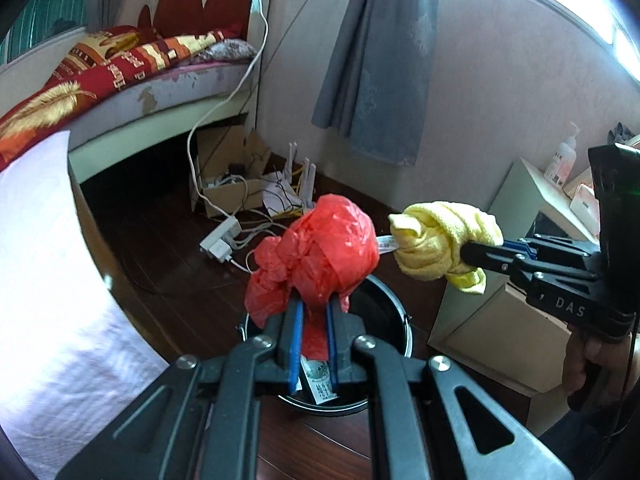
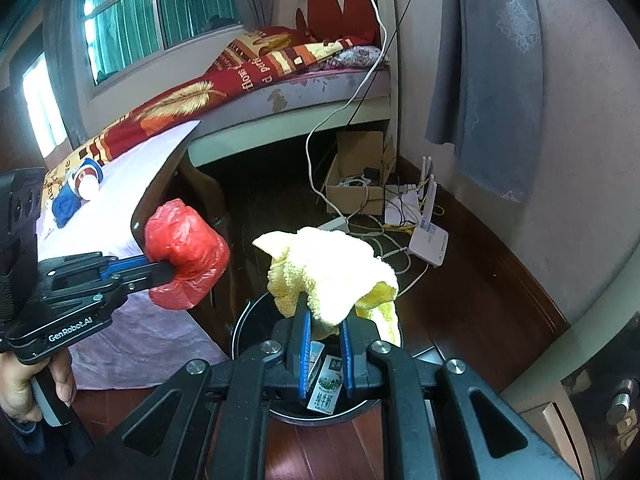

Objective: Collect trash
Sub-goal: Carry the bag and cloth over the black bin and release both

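Observation:
My left gripper (image 1: 314, 306) is shut on a crumpled red plastic bag (image 1: 324, 252), which bulges out past the blue pads. My right gripper (image 2: 324, 316) is shut on a bunched yellow cloth (image 2: 332, 272). Both are held above a round black bin (image 1: 394, 308) on the dark wood floor. A milk carton (image 2: 328, 384) lies inside the bin (image 2: 246, 320). In the left wrist view the right gripper (image 1: 466, 254) enters from the right with the yellow cloth (image 1: 444, 236). In the right wrist view the left gripper (image 2: 166, 270) comes from the left with the red bag (image 2: 184, 256).
A table under a pale cloth (image 1: 48, 264) stands left of the bin, a white cabinet (image 1: 500, 320) right of it. Behind lie a power strip (image 1: 220, 238), a cardboard box (image 1: 228, 184) of cables, a router (image 2: 428, 242), a bed (image 1: 132, 80) and a grey curtain (image 1: 380, 60).

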Action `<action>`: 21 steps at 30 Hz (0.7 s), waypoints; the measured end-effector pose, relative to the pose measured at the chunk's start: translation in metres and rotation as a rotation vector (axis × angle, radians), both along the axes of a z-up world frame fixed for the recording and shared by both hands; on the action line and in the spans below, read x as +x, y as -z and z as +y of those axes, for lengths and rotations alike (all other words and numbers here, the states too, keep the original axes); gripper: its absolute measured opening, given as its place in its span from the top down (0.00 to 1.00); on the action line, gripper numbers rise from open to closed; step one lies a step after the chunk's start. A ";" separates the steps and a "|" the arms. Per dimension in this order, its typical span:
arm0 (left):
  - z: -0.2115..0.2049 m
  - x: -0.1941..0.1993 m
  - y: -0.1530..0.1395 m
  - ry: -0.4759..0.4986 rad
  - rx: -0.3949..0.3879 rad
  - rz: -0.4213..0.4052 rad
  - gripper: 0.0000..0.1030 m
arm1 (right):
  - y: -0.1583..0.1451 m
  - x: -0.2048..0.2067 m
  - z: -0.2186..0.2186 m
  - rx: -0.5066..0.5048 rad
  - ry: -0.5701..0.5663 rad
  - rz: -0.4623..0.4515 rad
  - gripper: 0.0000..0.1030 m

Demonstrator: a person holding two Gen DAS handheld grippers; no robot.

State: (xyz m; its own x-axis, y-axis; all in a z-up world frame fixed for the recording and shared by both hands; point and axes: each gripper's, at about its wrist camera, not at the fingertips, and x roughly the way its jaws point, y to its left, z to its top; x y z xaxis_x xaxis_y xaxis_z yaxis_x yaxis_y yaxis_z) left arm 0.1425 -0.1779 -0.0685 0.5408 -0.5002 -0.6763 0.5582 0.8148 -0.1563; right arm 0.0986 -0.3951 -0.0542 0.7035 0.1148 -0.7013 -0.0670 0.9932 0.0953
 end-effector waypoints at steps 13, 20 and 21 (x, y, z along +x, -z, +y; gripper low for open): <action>-0.011 0.017 0.053 0.024 0.017 0.147 0.87 | 0.074 0.040 0.012 -0.011 -0.080 0.177 0.86; -0.003 0.025 0.073 -0.129 0.086 0.131 0.01 | 0.112 0.056 -0.006 -0.145 0.072 0.303 0.00; -0.002 0.023 0.073 -0.138 0.094 0.121 0.01 | 0.110 0.055 -0.008 -0.143 0.081 0.294 0.00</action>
State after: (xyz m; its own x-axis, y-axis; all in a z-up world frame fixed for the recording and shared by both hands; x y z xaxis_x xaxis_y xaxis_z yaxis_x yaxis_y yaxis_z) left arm 0.1659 -0.1803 -0.1414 0.5118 -0.3589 -0.7806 0.4223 0.8963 -0.1352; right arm 0.1540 -0.4036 -0.1637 0.4715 -0.0470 -0.8806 0.0220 0.9989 -0.0415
